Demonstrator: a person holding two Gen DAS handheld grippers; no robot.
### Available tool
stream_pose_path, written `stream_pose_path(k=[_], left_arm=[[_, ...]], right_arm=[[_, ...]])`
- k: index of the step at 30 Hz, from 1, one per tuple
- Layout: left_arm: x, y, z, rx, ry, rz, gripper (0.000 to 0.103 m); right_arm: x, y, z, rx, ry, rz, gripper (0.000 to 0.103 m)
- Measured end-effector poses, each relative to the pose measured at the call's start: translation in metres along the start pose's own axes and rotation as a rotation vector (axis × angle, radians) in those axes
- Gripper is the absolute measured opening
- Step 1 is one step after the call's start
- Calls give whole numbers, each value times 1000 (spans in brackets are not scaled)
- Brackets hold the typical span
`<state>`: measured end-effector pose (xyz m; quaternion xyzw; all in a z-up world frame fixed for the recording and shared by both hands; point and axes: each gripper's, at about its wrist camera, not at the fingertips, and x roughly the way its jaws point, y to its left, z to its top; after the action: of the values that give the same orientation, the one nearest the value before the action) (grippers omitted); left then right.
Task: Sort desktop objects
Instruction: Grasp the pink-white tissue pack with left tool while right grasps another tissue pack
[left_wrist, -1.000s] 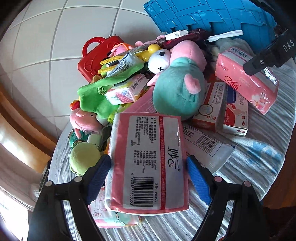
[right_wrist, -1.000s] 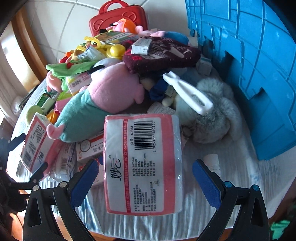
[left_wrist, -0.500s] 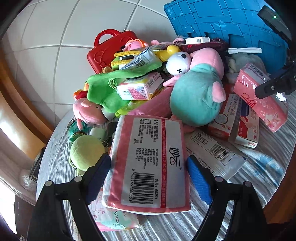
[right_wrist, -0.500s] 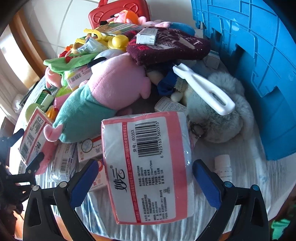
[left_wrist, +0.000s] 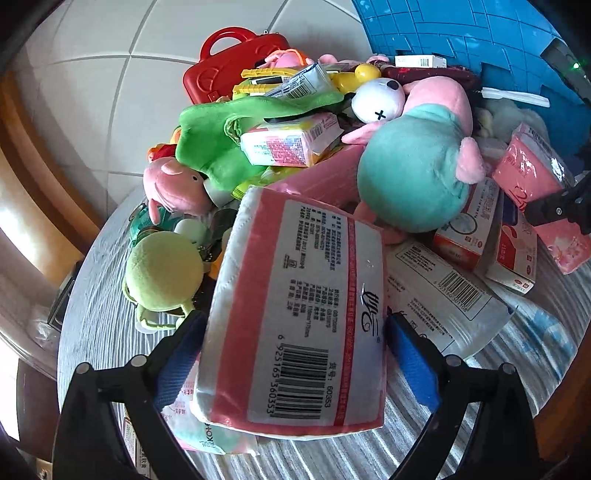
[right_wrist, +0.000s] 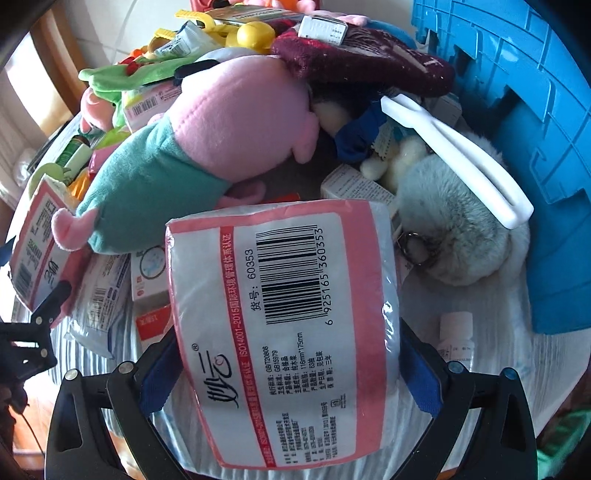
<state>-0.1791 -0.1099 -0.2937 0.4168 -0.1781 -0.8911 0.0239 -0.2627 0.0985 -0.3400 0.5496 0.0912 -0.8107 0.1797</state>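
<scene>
While both tissue packs are being carried clear of the heap, the step in hand is judged to be the lift-and-transfer of sorted paper goods, most likely towards the blue plastic crate.

In the left wrist view, a soft pink-and-white plastic-wrapped tissue pack is being held by the left gripper, whose jaws are being pressed against the pack's two sides near its barcode end, closed to the pack's width. The pack is being held tilted above the striped tabletop, with a green round plush just beside it and a teal-and-pink plush pig beyond it. The wrapper is judged to be slippery and compressible, so pressure is best being kept steady, not increased.

In the right wrist view, a second pink-and-white wrapped tissue pack is being gripped the same way by the right gripper, the jaws being closed on its flanks. It is being held over the tabletop edge, near a grey fluffy pompom keychain and a small white pill bottle. The white plastic clip and the blue crate wall are best being cleared with height before any swing.
</scene>
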Motion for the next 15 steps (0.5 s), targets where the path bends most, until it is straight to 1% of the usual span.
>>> stream_pose_path(k=[2, 4, 5, 6, 11, 15], left_arm=[[5, -4, 0, 29, 14, 16, 96], [6, -4, -2, 33, 20, 8, 93], [5, -4, -2, 28, 17, 4, 92], [4, -3, -2, 19, 19, -3, 92], [-2, 0, -2, -1, 14, -8, 90], [-15, 4, 3, -19, -22, -3, 90]], right_arm=[[5, 1, 0, -8, 19, -8, 103], [7, 1, -1, 2, 26, 1, 102], [5, -1, -2, 17, 17, 8, 97], [3, -2, -2, 29, 7, 10, 94], [-6, -3, -5, 27, -20, -19, 88], [-16, 1, -6, 20, -43, -37, 87]])
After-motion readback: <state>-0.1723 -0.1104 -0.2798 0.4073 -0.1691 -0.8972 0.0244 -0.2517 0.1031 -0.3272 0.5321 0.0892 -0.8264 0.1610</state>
